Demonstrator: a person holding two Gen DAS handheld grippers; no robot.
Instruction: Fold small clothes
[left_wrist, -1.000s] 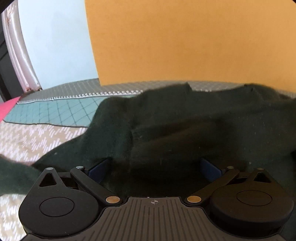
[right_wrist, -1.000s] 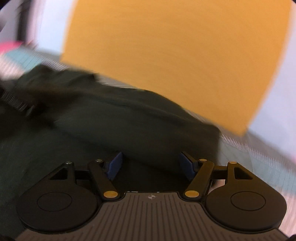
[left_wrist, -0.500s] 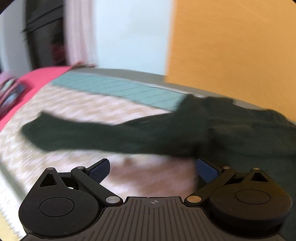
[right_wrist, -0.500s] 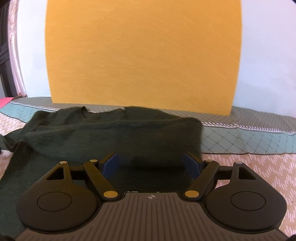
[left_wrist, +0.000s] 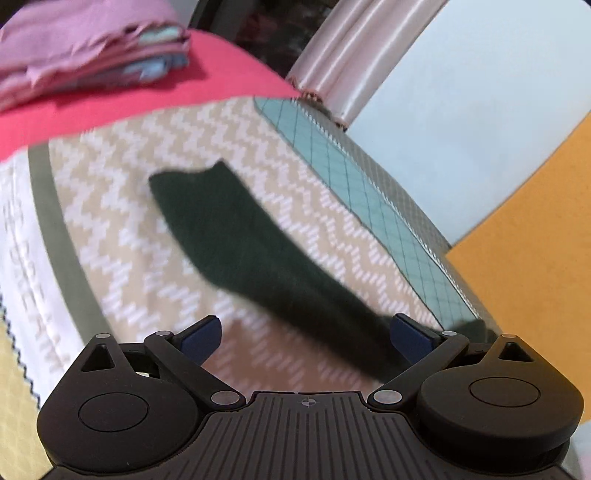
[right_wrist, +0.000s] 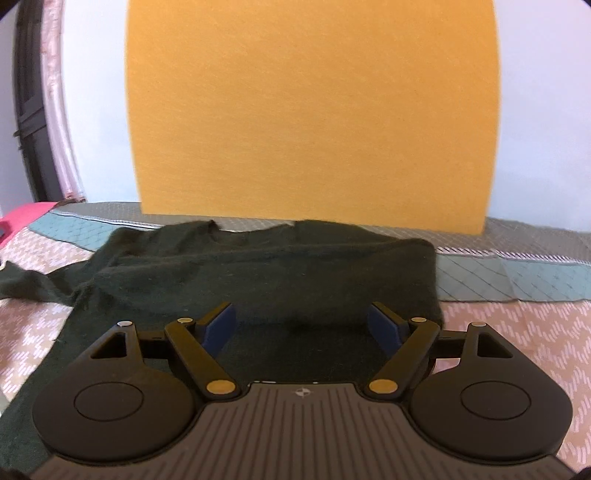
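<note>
A bed covered with a patterned bedspread (right_wrist: 517, 332) fills both views, its beige and white zigzag middle edged by a teal quilted band (right_wrist: 498, 277) and a grey border along the far side. Behind the bed stands a pale blue wall with a large orange panel (right_wrist: 310, 110) set against it. The dark green sweater (right_wrist: 258, 273) lies spread on the zigzag cloth, its neckline just in front of the orange panel and its right side folded in to a straight edge. One sleeve (left_wrist: 251, 251) stretches flat away from the sweater's body across the zigzag cloth, its cuff end well apart from the body and pointing toward a pink cover (left_wrist: 129, 103) at the far left of the bed. A stack of folded pink and light blue clothes (left_wrist: 81, 62) rests on that pink cover, far from the sweater. A shiny pale curtain (left_wrist: 351, 55) hangs beyond the bed corner, on the side of the sweater away from the panel.

The right gripper (right_wrist: 301, 326) hovers over the sweater's lower body; its jaws have just been opening and now stand wide apart, with nothing pinched between the blue pads. The left gripper (left_wrist: 306, 336) is over the sleeve where it nears the sweater's body, jaws spread wide; the sleeve passes by the right-hand pad, but the blurred view does not show it clamped
</note>
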